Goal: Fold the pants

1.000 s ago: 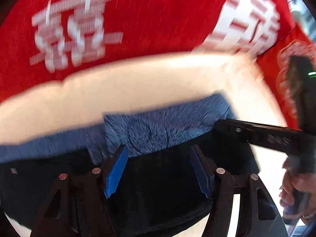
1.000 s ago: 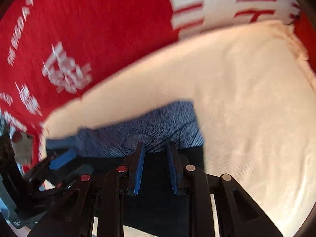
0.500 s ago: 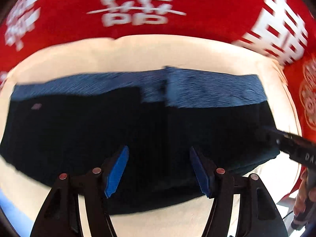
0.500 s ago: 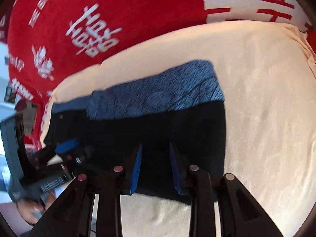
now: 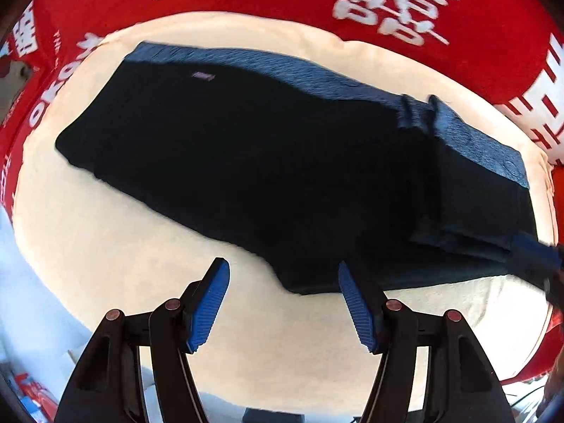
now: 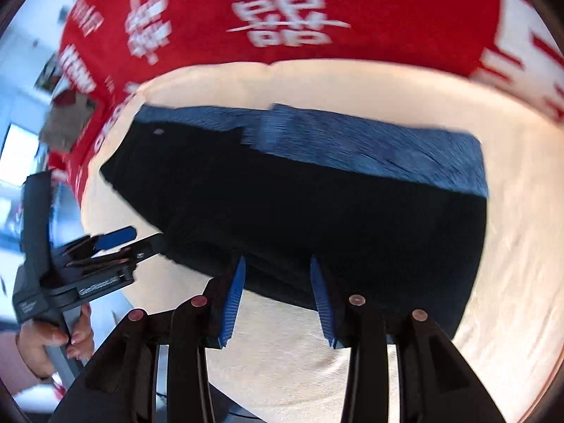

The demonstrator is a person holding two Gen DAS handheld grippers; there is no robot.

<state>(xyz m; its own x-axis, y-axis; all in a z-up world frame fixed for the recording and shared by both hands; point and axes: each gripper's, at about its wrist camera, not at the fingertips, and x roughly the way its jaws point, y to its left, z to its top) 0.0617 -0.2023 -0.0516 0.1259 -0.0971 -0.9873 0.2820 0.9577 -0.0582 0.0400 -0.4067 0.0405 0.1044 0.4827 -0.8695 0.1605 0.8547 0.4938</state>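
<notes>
The dark navy pants (image 5: 268, 169) lie flat and folded on a cream cushion (image 5: 116, 253), with a lighter blue band along their far edge. They also show in the right wrist view (image 6: 335, 218). My left gripper (image 5: 282, 275) is open and empty, just short of the pants' near edge. My right gripper (image 6: 276, 271) is open, its fingertips at the near edge of the pants with nothing between them. The left gripper also shows at the left of the right wrist view (image 6: 116, 243).
A red cloth with white characters (image 5: 387, 10) covers the surface behind the cushion. The cushion's near edge (image 5: 211, 387) drops off toward the floor. Room clutter shows at the far left (image 6: 21, 141).
Both grippers have pulled back from the pants toward the near edge. The right gripper has opened wider. The pants now lie flat, let go.
</notes>
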